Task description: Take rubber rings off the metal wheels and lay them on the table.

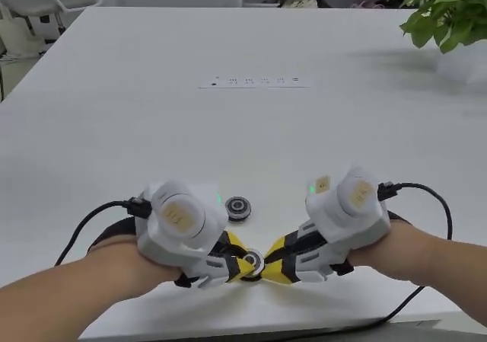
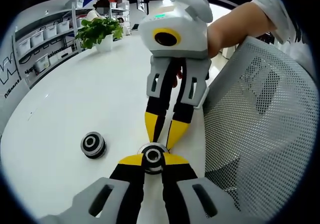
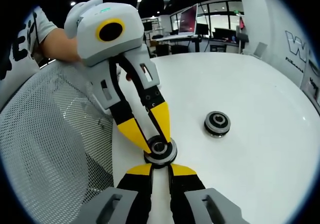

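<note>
White tabletop point(image 1: 251, 136) carries two wheels. The second wheel point(image 1: 238, 209) lies flat and apart, just beyond the tools. The left tool point(image 1: 232, 264) and right tool point(image 1: 272, 266) meet tip to tip at the near edge, both angled inward and down. The left hand point(image 1: 125, 264) and right hand point(image 1: 403, 244) grip them from behind, forearms low at either side. The dark-rimmed wheel point(image 1: 252, 262) sits between the tips. In the left gripper view, the yellow jaws pinch it at its sides. In the right gripper view, the narrowly parted jaws close on its rim.
</note>
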